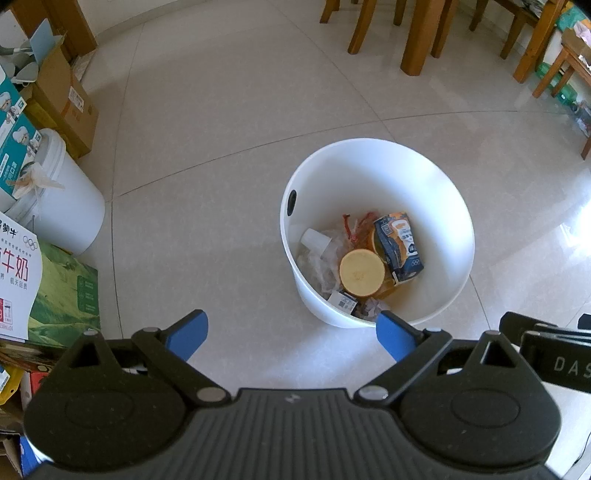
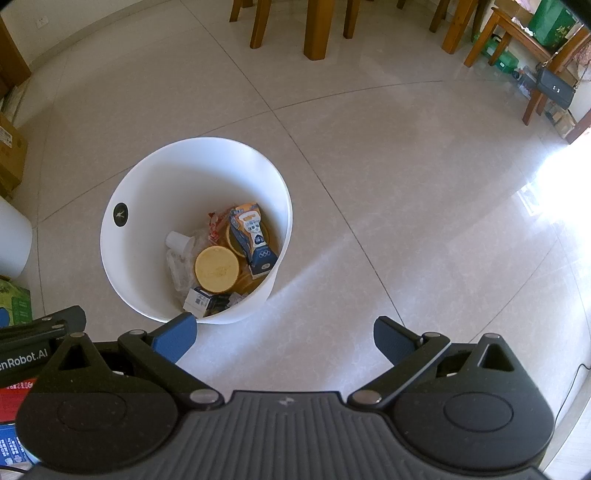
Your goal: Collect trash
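The white bin [image 1: 376, 236] stands on the tiled floor [image 1: 221, 110] just ahead of both my grippers, below them. Inside lie one yellow round lid [image 1: 361, 273], one blue-and-orange carton [image 1: 397, 245], one small white cup [image 1: 314, 240], a red wrapper [image 1: 356, 225] and crumpled clear plastic [image 1: 321, 266]. My left gripper [image 1: 291, 334] hovers with fingers spread wide, holding nothing; my right gripper [image 2: 284, 338] likewise, wide and empty. To the left stand one white bucket [image 1: 66, 206] and cardboard boxes [image 1: 66, 96]. Wooden chair and table legs [image 2: 317, 26] stand well beyond the bin.
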